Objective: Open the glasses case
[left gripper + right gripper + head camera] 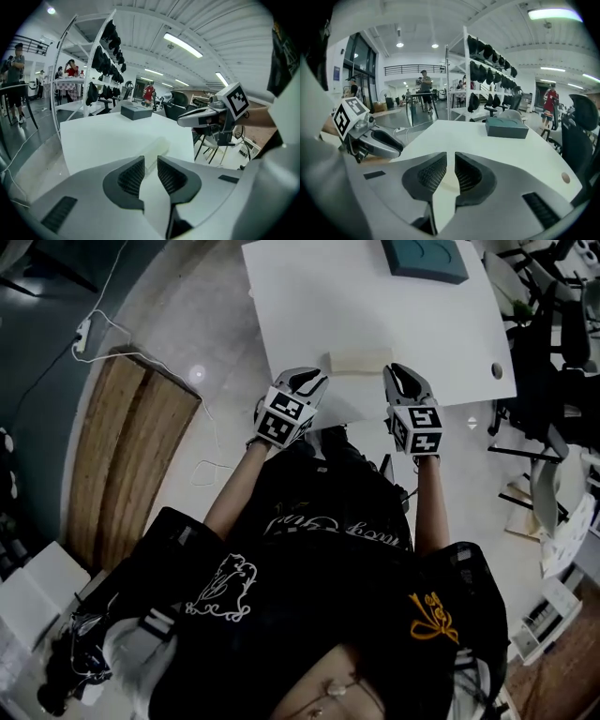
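In the head view, the glasses case [361, 360], pale and long, lies on the white desk [309, 296] close to its near edge, with its long side along that edge. The left tongs [314, 379] hang just off the case's left end and the right tongs [401, 371] just off its right end, so the case sits between them. Each pair carries its marker cube on the side away from the case. A dark box [424, 257] rests well beyond the case, near the far edge of the desk.

In the left gripper view, the left tongs' jaws stand a little apart with nothing pinched. The case [154, 149] shows just beyond the gap, not touched by the ribbed pads [131, 176]. The right tongs [211, 115] hover to the right of the case, and the dark box [136, 111] sits well behind it.

In the right gripper view, the right tongs' jaws are likewise slightly spread and grip nothing. A pale strip of the case [449, 178] shows through the gap, below the pads. The left tongs [370, 138] are on the case's far side, and the dark box [506, 127] is far behind it to the right.
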Demonstrator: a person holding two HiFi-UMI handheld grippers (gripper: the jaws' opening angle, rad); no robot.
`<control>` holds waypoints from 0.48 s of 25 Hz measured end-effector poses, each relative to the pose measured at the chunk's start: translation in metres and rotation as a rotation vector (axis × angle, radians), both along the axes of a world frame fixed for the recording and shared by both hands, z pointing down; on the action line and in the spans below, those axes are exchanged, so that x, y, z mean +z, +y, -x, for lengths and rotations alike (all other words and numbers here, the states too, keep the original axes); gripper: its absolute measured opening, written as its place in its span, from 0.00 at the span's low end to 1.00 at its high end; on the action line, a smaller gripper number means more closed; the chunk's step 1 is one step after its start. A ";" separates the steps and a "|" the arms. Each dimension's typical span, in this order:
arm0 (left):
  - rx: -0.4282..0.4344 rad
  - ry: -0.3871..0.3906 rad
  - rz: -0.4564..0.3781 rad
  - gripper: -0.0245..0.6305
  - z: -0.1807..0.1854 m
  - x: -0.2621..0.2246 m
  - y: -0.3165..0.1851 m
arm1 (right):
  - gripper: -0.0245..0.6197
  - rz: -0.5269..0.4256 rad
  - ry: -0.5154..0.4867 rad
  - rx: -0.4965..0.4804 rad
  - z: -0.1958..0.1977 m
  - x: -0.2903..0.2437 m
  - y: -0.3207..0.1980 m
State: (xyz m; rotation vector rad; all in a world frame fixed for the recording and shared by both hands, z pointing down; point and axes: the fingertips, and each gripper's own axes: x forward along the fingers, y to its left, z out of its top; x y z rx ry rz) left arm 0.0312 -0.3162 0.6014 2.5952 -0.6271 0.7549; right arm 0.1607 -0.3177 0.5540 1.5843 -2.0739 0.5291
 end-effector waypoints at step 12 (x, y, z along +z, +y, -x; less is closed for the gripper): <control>-0.026 -0.141 0.081 0.30 -0.029 0.065 -0.014 | 0.37 0.154 0.408 -0.547 0.003 0.081 -0.019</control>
